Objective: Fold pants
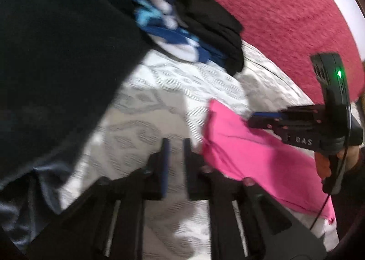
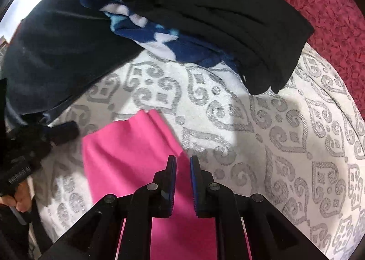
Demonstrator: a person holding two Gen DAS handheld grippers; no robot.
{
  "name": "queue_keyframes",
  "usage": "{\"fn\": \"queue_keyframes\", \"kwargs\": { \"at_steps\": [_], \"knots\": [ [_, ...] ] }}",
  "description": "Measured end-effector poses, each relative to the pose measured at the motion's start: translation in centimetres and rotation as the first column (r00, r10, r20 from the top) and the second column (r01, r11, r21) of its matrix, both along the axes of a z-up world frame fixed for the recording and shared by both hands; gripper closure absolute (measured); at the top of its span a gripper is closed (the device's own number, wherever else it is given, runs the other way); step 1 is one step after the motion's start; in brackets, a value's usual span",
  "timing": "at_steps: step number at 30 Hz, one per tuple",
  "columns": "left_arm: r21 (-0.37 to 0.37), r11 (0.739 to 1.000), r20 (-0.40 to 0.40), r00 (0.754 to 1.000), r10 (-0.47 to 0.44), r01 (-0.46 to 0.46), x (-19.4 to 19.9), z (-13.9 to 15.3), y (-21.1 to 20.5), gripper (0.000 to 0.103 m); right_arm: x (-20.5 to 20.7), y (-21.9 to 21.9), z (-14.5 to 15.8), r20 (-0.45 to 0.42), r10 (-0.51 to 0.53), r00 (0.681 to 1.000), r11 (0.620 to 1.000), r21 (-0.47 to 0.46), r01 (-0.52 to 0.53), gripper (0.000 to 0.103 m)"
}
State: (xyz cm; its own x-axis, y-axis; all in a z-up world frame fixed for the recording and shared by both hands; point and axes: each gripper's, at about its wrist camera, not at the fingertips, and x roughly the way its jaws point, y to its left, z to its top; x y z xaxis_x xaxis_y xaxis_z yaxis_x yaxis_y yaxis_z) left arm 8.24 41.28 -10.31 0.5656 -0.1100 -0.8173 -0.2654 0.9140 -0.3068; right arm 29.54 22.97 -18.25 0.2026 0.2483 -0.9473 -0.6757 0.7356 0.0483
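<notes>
Left gripper (image 1: 175, 143): jaws apart, nothing between them, only patterned bedcover under the gap. Its right finger sits just beside the edge of the pink pants (image 1: 251, 157); whether it touches the cloth I cannot tell, that view is blurred.

Right gripper (image 2: 183, 162): jaws set narrowly apart above the pink pants (image 2: 127, 152), a strip of pink showing through the gap. No cloth pinched that I can see. In the left wrist view the same tool (image 1: 257, 120) comes in from the right with its tip over the pants' far edge; white letters "DAS" readable on its body, green light lit on the handle. A hand (image 1: 351, 155) holds that handle.

Pants lie flat on the white bedcover with grey scroll pattern (image 2: 273, 146), a folded ridge along their top edge.

Further out: black garment (image 2: 228, 20), blue-and-white fleece (image 2: 159, 36) partly under it, dark navy garment (image 2: 57, 54) at left, crimson textured blanket (image 2: 330, 9) at the far right.

Small white lettering on the left tool's body in the right wrist view, too small to read.
</notes>
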Motion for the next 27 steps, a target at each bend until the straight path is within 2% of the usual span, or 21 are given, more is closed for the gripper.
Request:
{"fn": "queue_keyframes", "kwargs": {
  "at_steps": [1, 2, 3, 5, 7, 9, 10, 11, 12, 14, 17, 20, 21, 23, 24, 26, 27],
  "knots": [
    [-0.013, 1.0, -0.001, 1.0, -0.02, 0.02, 0.2, -0.1, -0.5, 0.057, -0.2, 0.0, 0.2, -0.003, 0.006, 1.0, 1.0, 0.0, -0.006, 0.087],
    [-0.016, 0.999, -0.001, 0.999, -0.041, 0.041, 0.6, -0.1, -1.3, 0.048, -0.5, -0.1, 0.3, -0.008, 0.015, 1.0, 1.0, -0.004, -0.015, 0.083],
    [-0.006, 0.998, -0.008, 0.998, -0.065, 0.065, 1.1, -0.3, -2.2, 0.047, -0.7, -0.2, 0.4, -0.007, 0.019, 1.0, 1.0, -0.01, -0.019, 0.077],
    [0.01, 0.995, -0.029, 0.994, -0.101, 0.101, 2.2, -0.8, -3.4, 0.047, -1.5, -0.7, 0.7, 0.011, 0.017, 1.0, 0.999, -0.03, -0.017, 0.076],
    [0.031, 0.995, -0.036, 0.995, -0.097, 0.098, 3.2, -1.0, -4.0, 0.047, -2.3, -2.1, 1.2, 0.021, -0.017, 1.0, 0.999, -0.035, 0.018, 0.076],
    [0.01, 0.996, -0.038, 0.995, -0.088, 0.089, 3.9, -1.1, -4.0, 0.047, -3.3, -4.7, 2.0, 0.022, -0.087, 0.996, 0.996, -0.018, 0.087, 0.076],
    [-0.003, 0.997, -0.037, 0.996, -0.08, 0.08, 4.0, -1.1, -3.9, 0.052, -3.7, -6.1, 2.3, 0.022, -0.119, 0.993, 0.993, -0.011, 0.119, 0.076],
    [-0.022, 0.997, -0.039, 0.996, -0.077, 0.076, 4.2, -1.2, -3.7, 0.062, -4.5, -7.7, 2.7, 0.025, -0.156, 0.987, 0.988, -0.004, 0.156, 0.076],
    [-0.029, 0.997, -0.044, 0.996, -0.076, 0.075, 4.3, -1.3, -3.7, 0.066, -5.1, -9.1, 3.0, 0.032, -0.182, 0.983, 0.983, -0.006, 0.182, 0.076],
    [-0.013, 0.998, -0.055, 0.996, -0.064, 0.063, 3.9, -1.2, -3.5, 0.078, -6.9, -12.6, 3.3, 0.052, -0.256, 0.965, 0.965, -0.048, 0.258, 0.076],
    [-0.036, 0.998, -0.053, 0.998, -0.047, 0.045, 3.3, -1.0, -3.2, 0.086, -9.0, -16.8, 3.7, 0.049, -0.381, 0.923, 0.92, -0.082, 0.384, 0.076],
    [-0.034, 0.999, -0.053, 0.999, -0.01, 0.008, 2.5, -0.6, -2.8, 0.085, -11.4, -20.0, 3.8, 0.061, -0.49, 0.87, 0.865, -0.087, 0.494, 0.076],
    [-0.034, 0.999, -0.06, 0.998, 0.022, -0.024, 2.3, -0.6, -2.5, 0.081, -12.1, -20.6, 3.8, 0.068, -0.516, 0.854, 0.848, -0.101, 0.521, 0.076],
    [-0.063, 0.996, -0.078, 0.995, 0.061, -0.066, 2.1, -0.9, -2.1, 0.056, -13.3, -21.4, 3.8, 0.083, -0.551, 0.83, 0.821, -0.122, 0.557, 0.076],
    [-0.1, 0.992, -0.066, 0.995, 0.073, -0.079, 1.9, -0.8, -2.0, 0.051, -13.8, -21.7, 3.8, 0.083, -0.564, 0.821, 0.812, -0.122, 0.57, 0.076],
    [-0.141, 0.985, -0.06, 0.994, 0.087, -0.094, 1.8, -0.7, -2.3, 0.032, -14.8, -22.6, 4.2, 0.071, -0.58, 0.811, 0.805, -0.098, 0.585, 0.076],
    [-0.141, 0.986, -0.06, 0.995, 0.085, -0.092, 2.1, -0.8, -2.6, 0.029, -15.3, -22.9, 4.4, 0.064, -0.586, 0.808, 0.803, -0.084, 0.59, 0.076]
  ]
}}
